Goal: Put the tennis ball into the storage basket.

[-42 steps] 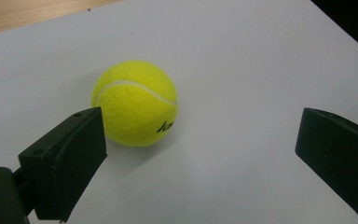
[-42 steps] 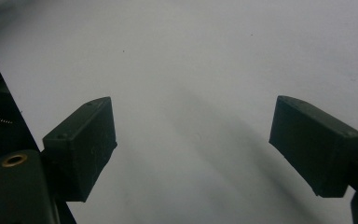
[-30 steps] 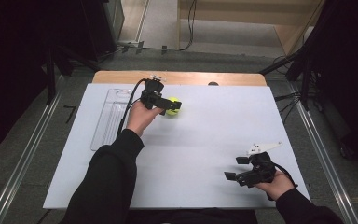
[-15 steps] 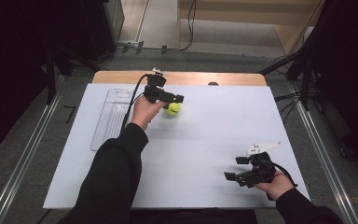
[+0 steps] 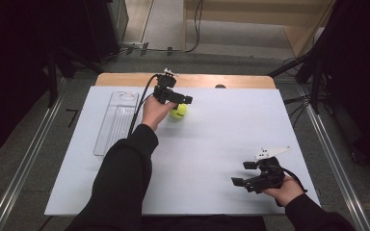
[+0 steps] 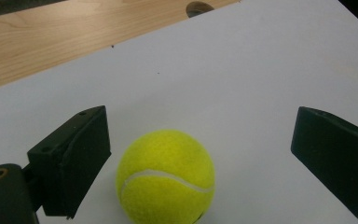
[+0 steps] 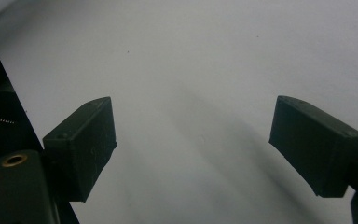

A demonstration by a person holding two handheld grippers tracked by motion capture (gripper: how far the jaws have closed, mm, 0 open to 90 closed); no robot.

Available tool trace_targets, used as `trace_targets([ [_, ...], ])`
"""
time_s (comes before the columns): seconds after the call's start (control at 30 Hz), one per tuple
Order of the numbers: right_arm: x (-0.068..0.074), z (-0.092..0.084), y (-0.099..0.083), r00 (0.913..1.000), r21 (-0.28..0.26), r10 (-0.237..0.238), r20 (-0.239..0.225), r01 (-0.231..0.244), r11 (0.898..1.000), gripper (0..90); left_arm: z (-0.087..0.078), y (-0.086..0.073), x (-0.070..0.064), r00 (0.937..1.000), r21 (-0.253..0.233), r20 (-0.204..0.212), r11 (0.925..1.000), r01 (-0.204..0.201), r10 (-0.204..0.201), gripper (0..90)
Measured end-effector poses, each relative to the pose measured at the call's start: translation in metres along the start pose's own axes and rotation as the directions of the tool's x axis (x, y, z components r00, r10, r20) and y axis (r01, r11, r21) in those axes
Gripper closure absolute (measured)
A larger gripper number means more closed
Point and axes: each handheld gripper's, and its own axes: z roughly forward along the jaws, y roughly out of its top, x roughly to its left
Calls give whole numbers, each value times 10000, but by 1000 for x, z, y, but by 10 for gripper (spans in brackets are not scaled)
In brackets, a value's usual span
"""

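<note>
The tennis ball (image 5: pixel 178 111) rests on the white table top (image 5: pixel 212 144), toward the far edge and a little left of the middle. In the left gripper view the tennis ball (image 6: pixel 166 176) sits low between the 2 black jaws, its white seam curving across the front, closer to the left-hand jaw than to the other. A narrow gap shows at that nearer jaw and a wide one at the other, so neither pad presses on it.

The left gripper (image 5: pixel 179 102) hangs just over the tennis ball, on its left and far side, with the person's hand behind it and a dark sleeve (image 5: pixel 120 178) running back to the near edge. Its jaws have just been closing a little with the tennis ball between them, yet they stand apart and grip nothing.

Left of the tennis ball, well apart from it, a clear plastic tray (image 5: pixel 115 122) lies lengthwise on the table top. Beyond the tennis ball a strip of bare wood (image 5: pixel 125 80) runs along the far edge.

The right gripper (image 5: pixel 243 174) sits far from the tennis ball, near the front right corner, held in the person's other hand. In the right gripper view its 2 jaws stand wide apart over the bare white surface with nothing between them.
</note>
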Motion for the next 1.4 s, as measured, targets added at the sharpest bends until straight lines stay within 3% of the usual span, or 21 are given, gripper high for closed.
trace_targets([
  [0.3,0,0,0,10000,-32,16,-41,-16,10000,125,5,-2,4,10000,-106,-79,9999,6,-7,49],
  [0.87,0,0,0,10000,-35,6,-18,-6,10000,125,16,-6,5,10000,84,-24,9999,83,-83,58],
  [1.0,0,0,0,10000,-29,14,-11,-14,10000,125,19,-8,4,9999,184,-134,9998,-56,58,58],
  [1.4,1,-1,0,10000,-70,-25,5,25,10000,125,25,-13,6,9999,416,-57,9991,122,-120,58],
])
